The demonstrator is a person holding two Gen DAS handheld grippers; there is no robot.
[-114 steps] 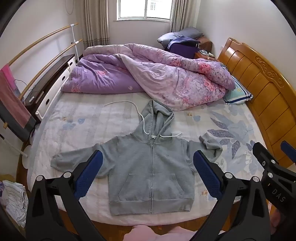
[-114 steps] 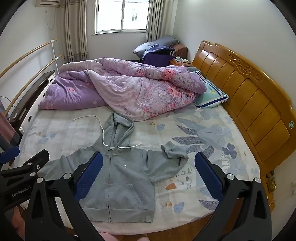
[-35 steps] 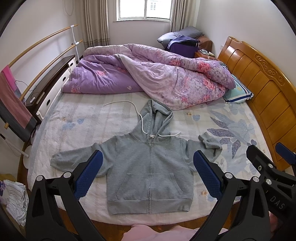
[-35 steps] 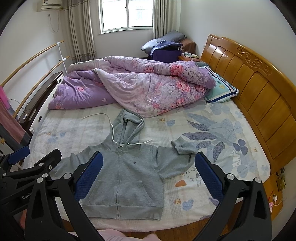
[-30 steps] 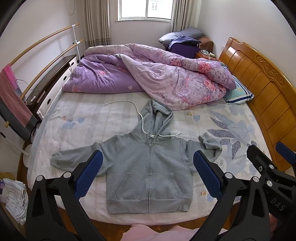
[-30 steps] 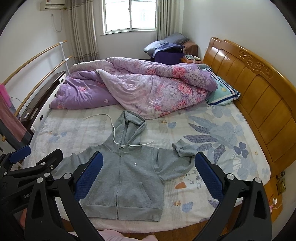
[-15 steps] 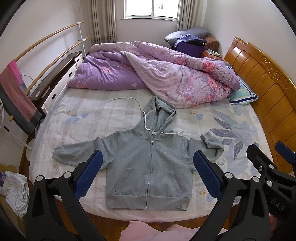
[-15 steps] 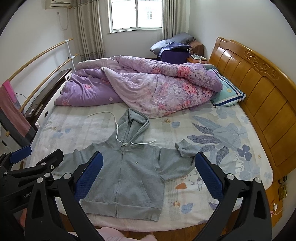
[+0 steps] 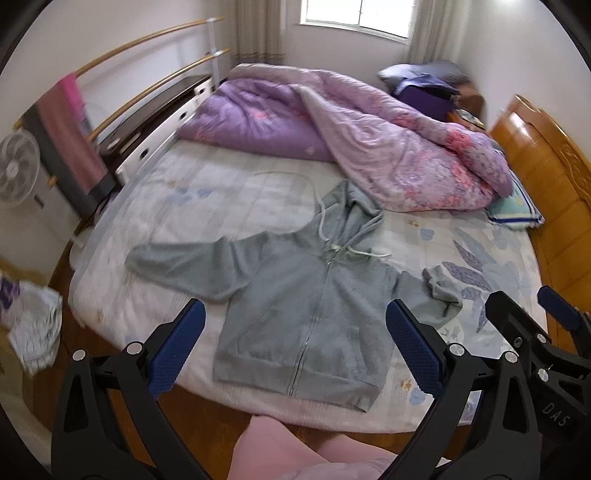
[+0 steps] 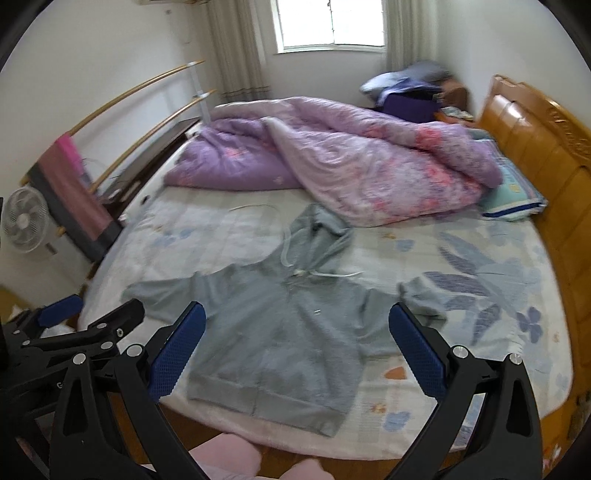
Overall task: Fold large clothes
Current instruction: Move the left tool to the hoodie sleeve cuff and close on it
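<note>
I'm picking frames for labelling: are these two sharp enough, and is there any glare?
Left wrist view: motion blur smears the hoodie and the bed; the window is blown out. Right wrist view: same soft blur, and the window is overexposed. Both have fisheye bending and dark corners; claws look sharp.

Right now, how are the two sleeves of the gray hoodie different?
The left sleeve lies stretched out flat across the sheet, while the right sleeve is bunched up with its cuff folded back on itself. The left sleeve reaches toward the bed's edge; the right sleeve looks shorter because it is crumpled. Both are the same gray and belong to one hoodie.
</note>
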